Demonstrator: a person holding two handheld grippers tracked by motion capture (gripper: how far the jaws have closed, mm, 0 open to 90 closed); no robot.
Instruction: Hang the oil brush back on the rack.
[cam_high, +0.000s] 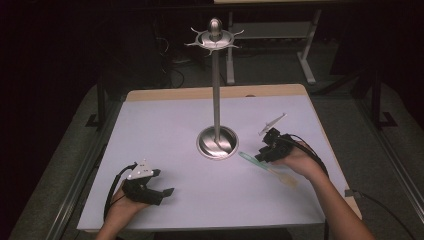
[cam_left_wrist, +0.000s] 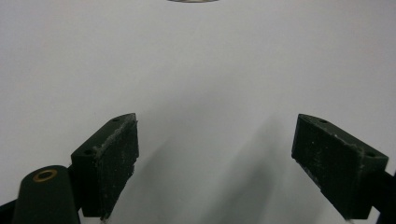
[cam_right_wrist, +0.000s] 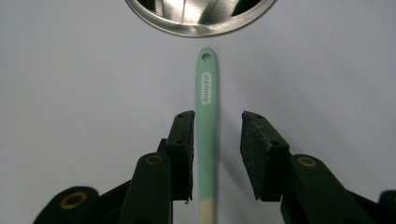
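The right hand-held gripper has its jaws parted around the mint-green handle of a spatula. In the right gripper view the handle runs up between the pads, lying against the left pad with a clear gap to the right pad, so the jaws straddle it and do not clamp it. The handle's end, with its small hanging hole, points at the round steel base of a hanging stand and stops just short of the rim. In the high view this hand-held gripper sits right of the base, and the spatula lies slantwise on the worktop, its pale end toward the near right. The stand's thin pole rises from the base to a ring of hooks above the far part of the worktop. The left hand-held gripper rests near the near left corner with its jaws wide apart and nothing between them; the left gripper view shows bare white surface ahead of the pads. Between the two hands, and across the left and far parts, the worktop is open. The right edge is near the right hand, the near edge close to both wrists.
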